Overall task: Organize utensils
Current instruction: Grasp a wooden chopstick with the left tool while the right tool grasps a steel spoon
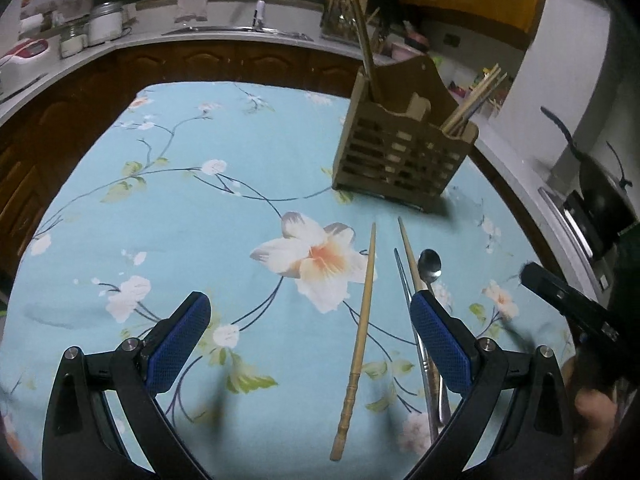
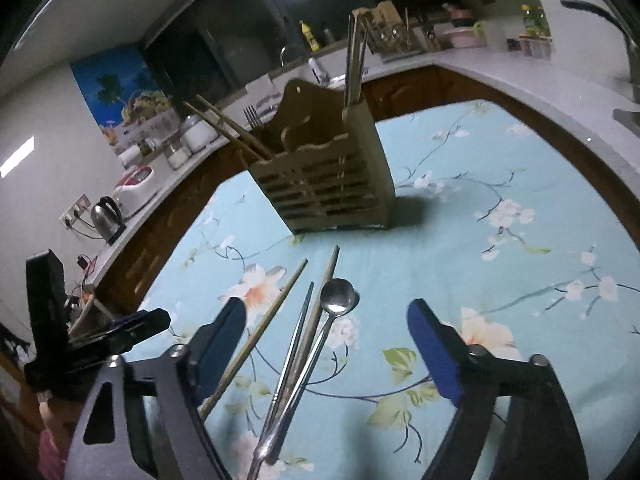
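Blue floral cloth [image 1: 168, 216] is covering the bench, and the loose utensils are lying on it in a tight bunch just in front of the slatted wooden utensil holder [image 1: 404, 152], which is standing upright at the far side with chopsticks and a fork already sticking out of it.

Left on the cloth: two pale wooden chopsticks, one [image 1: 360, 328] lying a bit apart to the left and the other [image 1: 408, 254] tucked against a thin metal chopstick [image 2: 294, 340] and a long-handled steel spoon [image 2: 320, 344].

Both grippers are being held just above the cloth with nothing clamped. The left gripper [image 1: 310, 344] is being kept with its jaws wide apart, the lone wooden chopstick lying between them. The right gripper [image 2: 326, 348] also has its jaws apart, straddling the metal chopstick, the spoon and the second wooden chopstick.

For the pick to go well, only one piece should probably be taken at a time. The three bunched pieces are touching or crossing, so a careless squeeze risks dragging neighbours along. Each grip is likely best centred along the shaft, so the piece isn't tipping when it's being carried to its slot.
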A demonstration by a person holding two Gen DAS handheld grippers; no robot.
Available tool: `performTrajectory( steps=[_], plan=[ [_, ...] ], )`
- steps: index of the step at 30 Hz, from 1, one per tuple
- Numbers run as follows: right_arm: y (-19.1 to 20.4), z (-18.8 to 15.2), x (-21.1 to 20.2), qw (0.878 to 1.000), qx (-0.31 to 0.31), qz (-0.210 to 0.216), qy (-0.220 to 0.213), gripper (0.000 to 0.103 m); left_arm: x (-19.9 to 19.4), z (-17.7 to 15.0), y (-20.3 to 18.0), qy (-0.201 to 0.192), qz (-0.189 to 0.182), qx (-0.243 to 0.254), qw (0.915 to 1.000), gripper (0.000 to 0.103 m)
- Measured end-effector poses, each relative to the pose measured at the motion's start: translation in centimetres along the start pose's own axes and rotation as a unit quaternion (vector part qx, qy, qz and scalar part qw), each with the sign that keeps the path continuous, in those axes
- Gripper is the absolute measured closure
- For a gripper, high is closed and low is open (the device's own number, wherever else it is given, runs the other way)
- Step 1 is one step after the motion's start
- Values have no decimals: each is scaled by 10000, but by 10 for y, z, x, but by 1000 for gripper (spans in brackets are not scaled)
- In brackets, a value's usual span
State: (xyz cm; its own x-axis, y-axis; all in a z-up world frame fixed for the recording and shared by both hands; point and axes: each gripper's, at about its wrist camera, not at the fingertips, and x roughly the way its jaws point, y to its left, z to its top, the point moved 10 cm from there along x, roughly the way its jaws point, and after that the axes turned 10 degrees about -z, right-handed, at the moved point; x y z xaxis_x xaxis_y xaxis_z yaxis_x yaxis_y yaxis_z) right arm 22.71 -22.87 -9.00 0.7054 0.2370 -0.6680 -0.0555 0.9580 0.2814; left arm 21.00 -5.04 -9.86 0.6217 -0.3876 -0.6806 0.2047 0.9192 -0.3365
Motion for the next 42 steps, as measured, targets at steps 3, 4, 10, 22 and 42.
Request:
performTrajectory(
  steps=[3,4,10,22,42],
  plan=[
    [0,-1,12,9999,-73,4,110,34,11,-3,-2,176,-86,18,9998,11],
    [1,0,17,9998,-107,-3,146,37,15,-5,-2,234,-112,19,9997,14],
    [5,1,54,9978,-377,14,536,42,32,-10,-3,514,-195,42,9985,23],
    [3,-10,98,9904,-896,-144,1042,98,70,3,-25,908,-325,443,9944,27],
    [-83,1,13,9973,83,-577,447,101,149,20,-62,1440,213,1833,9722,98]
  ],
)
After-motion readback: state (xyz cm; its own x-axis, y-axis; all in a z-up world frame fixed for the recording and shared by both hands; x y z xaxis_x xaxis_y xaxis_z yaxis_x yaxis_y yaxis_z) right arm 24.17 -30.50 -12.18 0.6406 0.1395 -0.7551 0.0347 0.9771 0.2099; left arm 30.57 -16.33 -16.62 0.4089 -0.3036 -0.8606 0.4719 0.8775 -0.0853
